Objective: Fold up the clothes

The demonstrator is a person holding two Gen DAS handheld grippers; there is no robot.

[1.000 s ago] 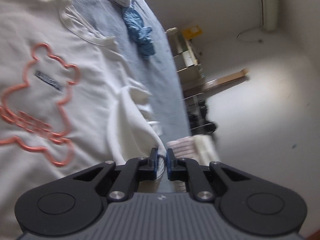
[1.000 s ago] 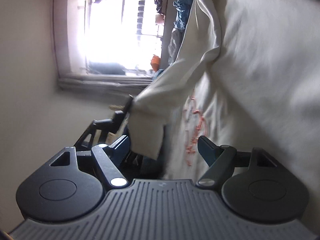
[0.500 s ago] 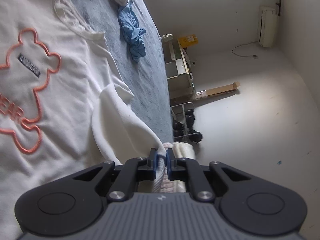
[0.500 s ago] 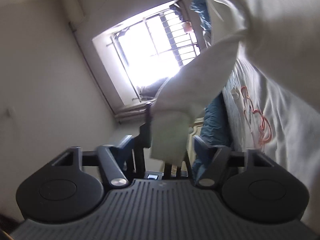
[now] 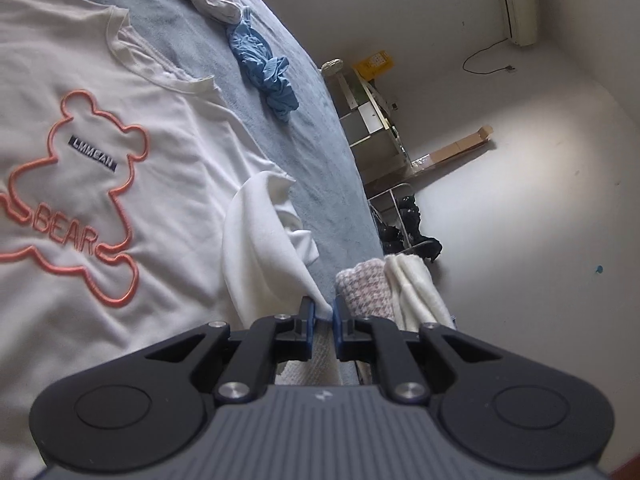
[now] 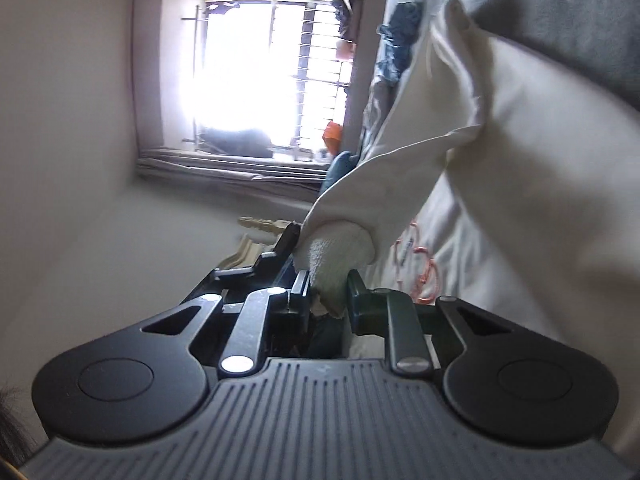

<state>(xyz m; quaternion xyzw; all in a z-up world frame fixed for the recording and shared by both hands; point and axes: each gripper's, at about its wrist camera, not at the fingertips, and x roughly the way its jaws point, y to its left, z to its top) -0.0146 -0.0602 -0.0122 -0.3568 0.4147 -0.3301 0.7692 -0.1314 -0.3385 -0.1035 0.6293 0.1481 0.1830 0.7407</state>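
Lying flat on the blue bed cover (image 5: 320, 168), one white shirt (image 5: 120, 184) with one orange bear fills the left of the left wrist view. The left gripper (image 5: 324, 312) at bottom centre is pinched tight on one sleeve (image 5: 264, 240). In the right wrist view, the right gripper (image 6: 328, 288) is closing, its two fingers around the other sleeve's cuff (image 6: 336, 252). One crumpled blue cloth (image 5: 264, 68) sits upper middle. Two folded clothes (image 5: 392, 284) sit together at the bed's edge.
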